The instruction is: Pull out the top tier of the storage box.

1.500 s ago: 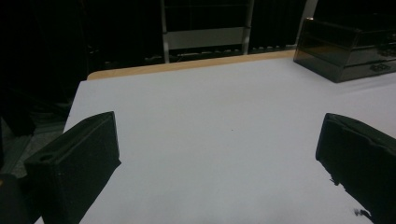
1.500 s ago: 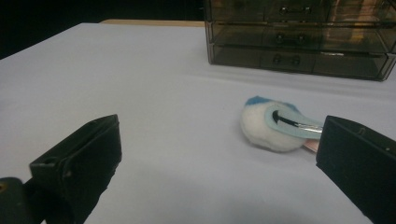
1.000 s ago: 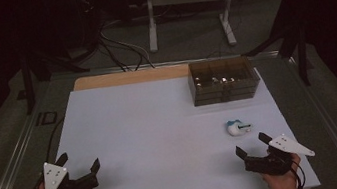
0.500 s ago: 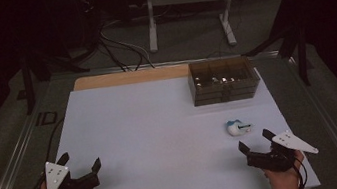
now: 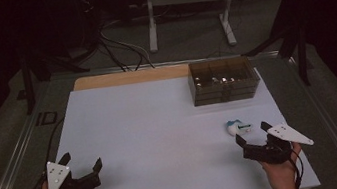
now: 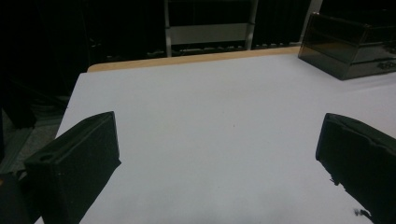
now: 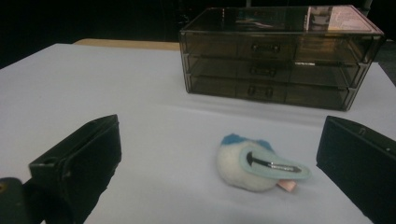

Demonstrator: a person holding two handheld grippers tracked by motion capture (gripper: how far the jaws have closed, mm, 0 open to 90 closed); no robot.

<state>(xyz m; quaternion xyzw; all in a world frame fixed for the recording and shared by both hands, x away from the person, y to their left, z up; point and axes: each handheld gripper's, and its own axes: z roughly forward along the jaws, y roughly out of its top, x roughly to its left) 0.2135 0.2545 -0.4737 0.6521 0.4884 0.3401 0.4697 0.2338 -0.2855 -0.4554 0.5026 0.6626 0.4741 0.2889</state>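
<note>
A small fluffy white toy (image 7: pixel 254 168) with blue ears lies on the white table (image 5: pixel 151 127), just ahead of the right gripper (image 5: pixel 254 138), whose fingers (image 7: pixel 79 158) are wide apart. The left gripper (image 5: pixel 81 163) is empty, fingers spread too. A dark see-through drawer box (image 5: pixel 223 80) sits farther back. The room behind is dark.

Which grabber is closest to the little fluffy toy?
The right gripper. The fluffy white-and-blue toy lies on the white table just ahead of its open jaws, while the left gripper sits far across on the other side.
</note>
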